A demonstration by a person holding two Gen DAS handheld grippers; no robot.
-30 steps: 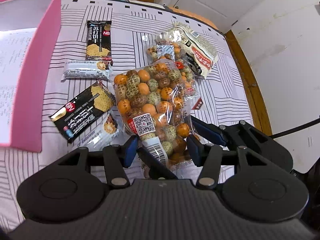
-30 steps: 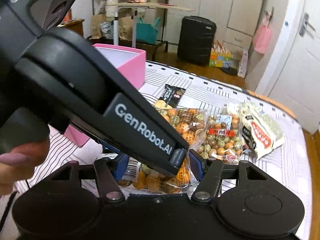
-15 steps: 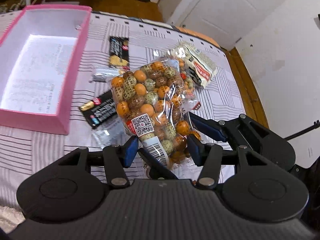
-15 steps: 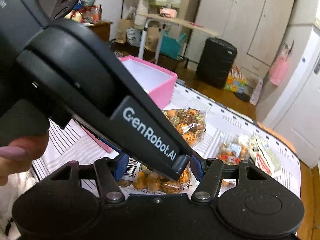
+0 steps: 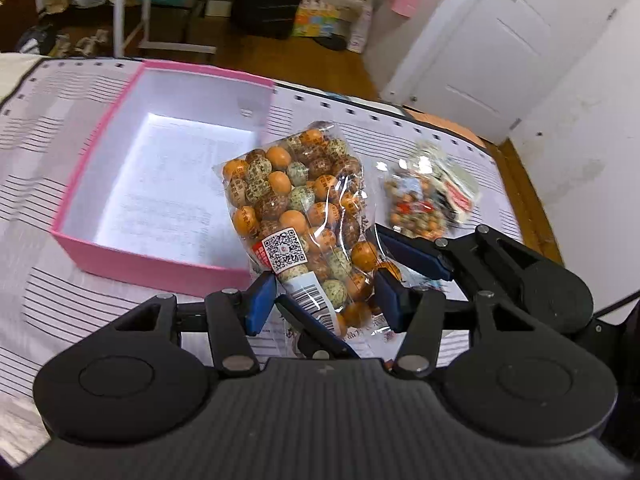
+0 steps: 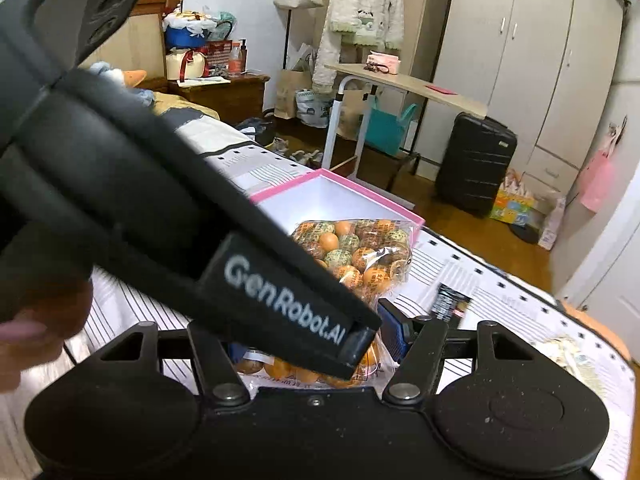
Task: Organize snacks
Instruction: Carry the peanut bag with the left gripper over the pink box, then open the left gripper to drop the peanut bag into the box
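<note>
- Both my grippers clamp the clear bag of round snacks (image 5: 298, 216): left gripper (image 5: 324, 300) at its bottom edge, right gripper (image 5: 404, 254) from lower right.
- The bag hangs mid-frame, overlapping the pink box (image 5: 132, 258), whose open inside fills the upper left.
- Other snack packets (image 5: 432, 196) lie right of centre.

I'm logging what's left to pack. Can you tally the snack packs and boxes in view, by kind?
Clear bags of round snacks: 2, the held bag and a smaller bag
White packet: 1
Dark bar pack: 1
Pink box: 1
Total: 5
</note>
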